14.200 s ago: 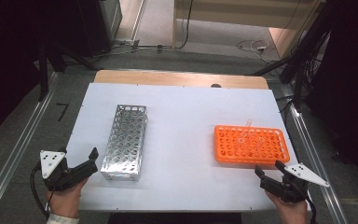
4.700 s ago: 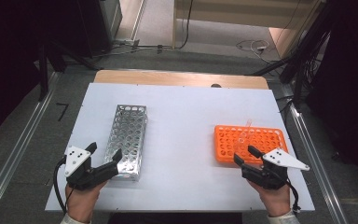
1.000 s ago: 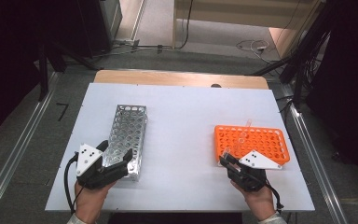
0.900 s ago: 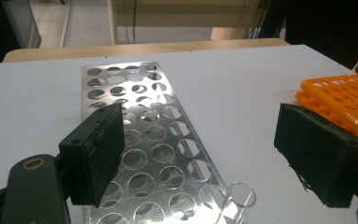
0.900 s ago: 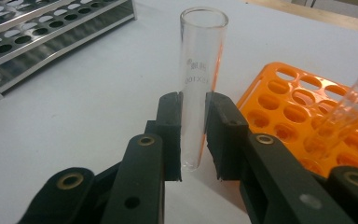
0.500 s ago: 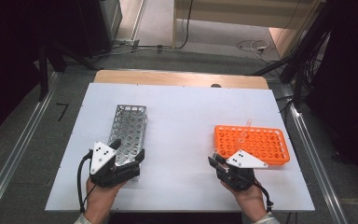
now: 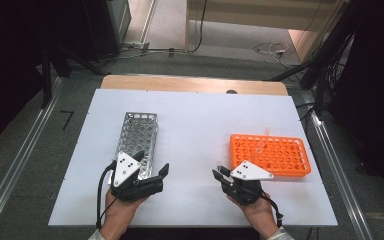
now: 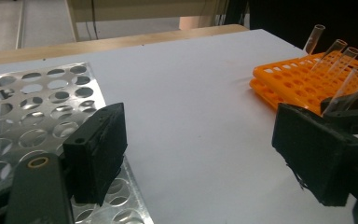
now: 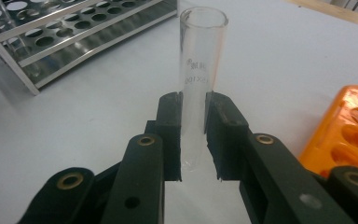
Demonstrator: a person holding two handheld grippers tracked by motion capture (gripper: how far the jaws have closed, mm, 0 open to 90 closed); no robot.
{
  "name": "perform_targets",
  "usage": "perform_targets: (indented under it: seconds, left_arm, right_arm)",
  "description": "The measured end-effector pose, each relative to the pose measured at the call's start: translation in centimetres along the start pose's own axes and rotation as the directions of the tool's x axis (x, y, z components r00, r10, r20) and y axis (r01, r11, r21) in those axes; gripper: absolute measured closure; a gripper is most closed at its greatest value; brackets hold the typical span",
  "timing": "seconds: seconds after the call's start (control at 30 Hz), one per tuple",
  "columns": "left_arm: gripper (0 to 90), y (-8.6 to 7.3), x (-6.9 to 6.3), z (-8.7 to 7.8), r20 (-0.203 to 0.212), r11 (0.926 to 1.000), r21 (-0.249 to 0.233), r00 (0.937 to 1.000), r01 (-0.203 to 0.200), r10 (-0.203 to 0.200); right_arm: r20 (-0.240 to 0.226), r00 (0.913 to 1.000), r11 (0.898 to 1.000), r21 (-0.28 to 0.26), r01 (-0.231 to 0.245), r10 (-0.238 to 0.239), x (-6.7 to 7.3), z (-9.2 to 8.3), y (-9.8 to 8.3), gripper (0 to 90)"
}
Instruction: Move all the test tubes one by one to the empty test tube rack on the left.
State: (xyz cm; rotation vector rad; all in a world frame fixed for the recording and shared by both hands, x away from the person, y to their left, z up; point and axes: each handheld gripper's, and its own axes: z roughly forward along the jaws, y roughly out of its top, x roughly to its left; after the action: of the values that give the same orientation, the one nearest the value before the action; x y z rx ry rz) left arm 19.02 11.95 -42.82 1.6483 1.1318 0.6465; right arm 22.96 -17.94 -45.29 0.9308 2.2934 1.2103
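The right gripper (image 9: pixel 193 135) is clenching a clear glass test tube (image 9: pixel 199 70) between its two black pads. In the right gripper view the tube is standing up out of the jaws with its open mouth on top and faint printed lettering on its wall. In the high view the right gripper (image 7: pixel 223 172) is sitting just off the near left corner of the orange plastic tube rack (image 7: pixel 272 155), with the held tube (image 7: pixel 222 167) poking out on the side away from that rack.

The orange rack is lying on the white table top (image 7: pixel 195 125), and a few more glass tubes (image 8: pixel 333 51) are leaning in its holes, as the left gripper view shows.

The left gripper (image 7: pixel 152 167) is hovering over the near end of the metal test tube rack (image 7: pixel 137 132), well to the left of the orange rack. Its jaws are standing wide apart and released, with nothing between them; one black pad (image 8: pixel 98 151) is hanging above the perforated metal top (image 8: pixel 37 107) and the other (image 8: pixel 314 151) is out over bare table.

A hand (image 7: pixel 257 212) is gripping each tool from the near table edge.
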Motion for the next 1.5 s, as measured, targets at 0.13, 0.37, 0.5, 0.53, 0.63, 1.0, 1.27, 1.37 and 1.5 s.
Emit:
perform_targets:
  seconds: [0.13,0.37,0.5,0.53,0.63,1.0,1.27,1.37,1.5]
  left_arm:
    - [19.6,0.0,-0.7,0.5,0.036,0.9999,0.009,0.9993,-0.005,0.005]
    - [20.3,0.1,-2.0,1.4,0.078,0.9996,0.019,0.9967,-0.022,0.02]
    - [21.7,0.1,-2.7,1.8,0.098,0.9991,0.021,0.9946,-0.036,0.034]
    - [22.3,0.2,-3.0,2.0,0.108,0.9989,0.023,0.9934,-0.041,0.038]
    - [25.5,0.2,-3.4,2.3,0.132,0.9986,0.026,0.9904,-0.047,0.043]
    - [48.0,0.2,-4.9,3.4,0.209,0.9979,0.018,0.9762,-0.062,0.057]
    - [70.7,0.1,-5.0,3.8,0.223,0.9965,0.024,0.9721,-0.08,0.073]
    - [74.2,0.1,-5.1,3.8,0.217,0.9957,0.023,0.9726,-0.089,0.082]
    - [74.7,0.1,-5.1,3.8,0.217,0.9954,0.018,0.9723,-0.094,0.088]
  right_arm:
    - [-0.021,0.9997,1.0,0.005,0.015,-0.015,0.7,0.7,0.3,73.2]
    - [-0.055,0.9977,0.999,0.007,0.039,-0.038,1.8,1.5,0.9,73.2]
    - [-0.069,0.9966,0.999,0.006,0.046,-0.046,2.3,2.0,1.2,73.1]
    - [-0.072,0.9964,0.999,0.008,0.045,-0.044,2.4,2.2,1.3,73.2]
    - [-0.081,0.9954,0.999,0.008,0.052,-0.051,2.7,2.6,1.4,73.1]
    - [-0.131,0.99,0.999,0.001,0.054,-0.053,4.0,3.5,2.1,73.2]
    - [-0.14,0.9887,0.999,-0.004,0.054,-0.054,4.1,3.3,2.2,73.2]
    - [-0.141,0.9884,0.998,-0.003,0.055,-0.055,4.2,3.2,2.2,73.1]
    - [-0.146,0.9878,0.999,-0.002,0.054,-0.054,4.2,3.2,2.3,71.2]
